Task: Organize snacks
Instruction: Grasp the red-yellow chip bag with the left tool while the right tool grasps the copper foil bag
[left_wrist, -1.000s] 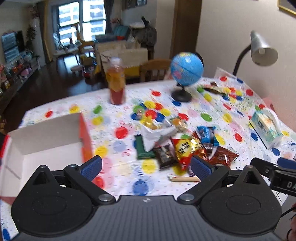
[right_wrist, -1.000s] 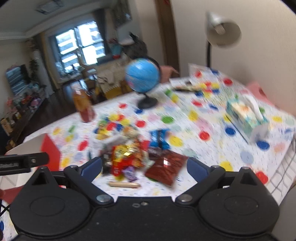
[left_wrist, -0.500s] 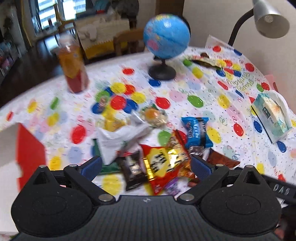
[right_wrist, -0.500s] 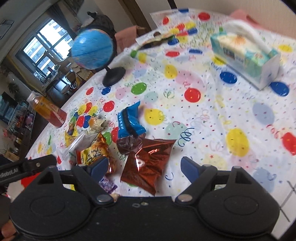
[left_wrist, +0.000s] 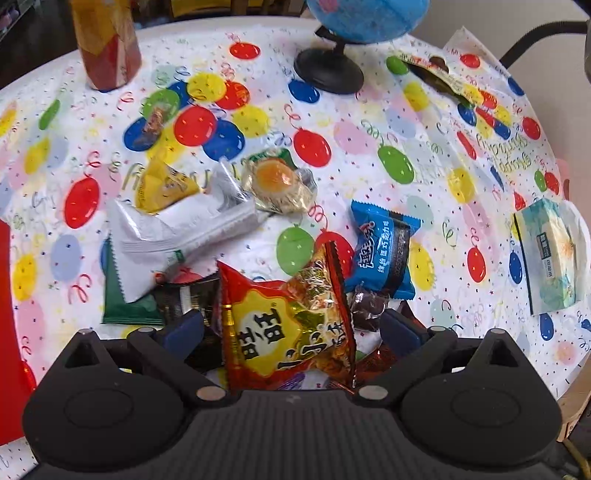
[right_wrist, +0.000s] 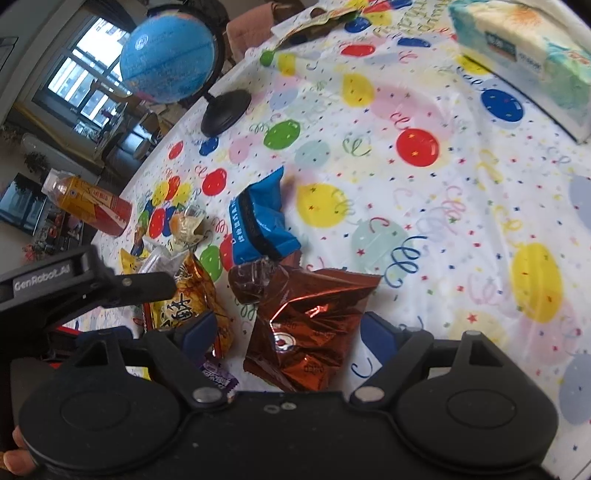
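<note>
A pile of snack packets lies on the balloon-print tablecloth (left_wrist: 369, 110). My left gripper (left_wrist: 291, 328) is open, tipped steeply down, with its fingers on either side of a red-and-yellow snack bag (left_wrist: 273, 332), pads clear of it. My right gripper (right_wrist: 288, 332) is open, its fingers flanking a copper-red foil bag (right_wrist: 306, 325). A blue packet (left_wrist: 384, 254) (right_wrist: 258, 225), a white packet (left_wrist: 177, 236), a yellow packet (left_wrist: 162, 184), a clear-wrapped pastry (left_wrist: 277, 184) and a green packet (left_wrist: 122, 302) lie around them. The left gripper's black housing (right_wrist: 55, 280) shows in the right wrist view.
A red box edge (left_wrist: 5, 295) sits at the far left. At the back stand a drink bottle (left_wrist: 107, 44) and a globe on a black base (left_wrist: 328, 70). A tissue pack (left_wrist: 550, 254) (right_wrist: 524, 55) lies at the right. The table edge runs close behind it.
Both grippers have come down and forward over the snack pile and tipped downward. The right jaws have narrowed a little. The box has slid almost out of the left view.
</note>
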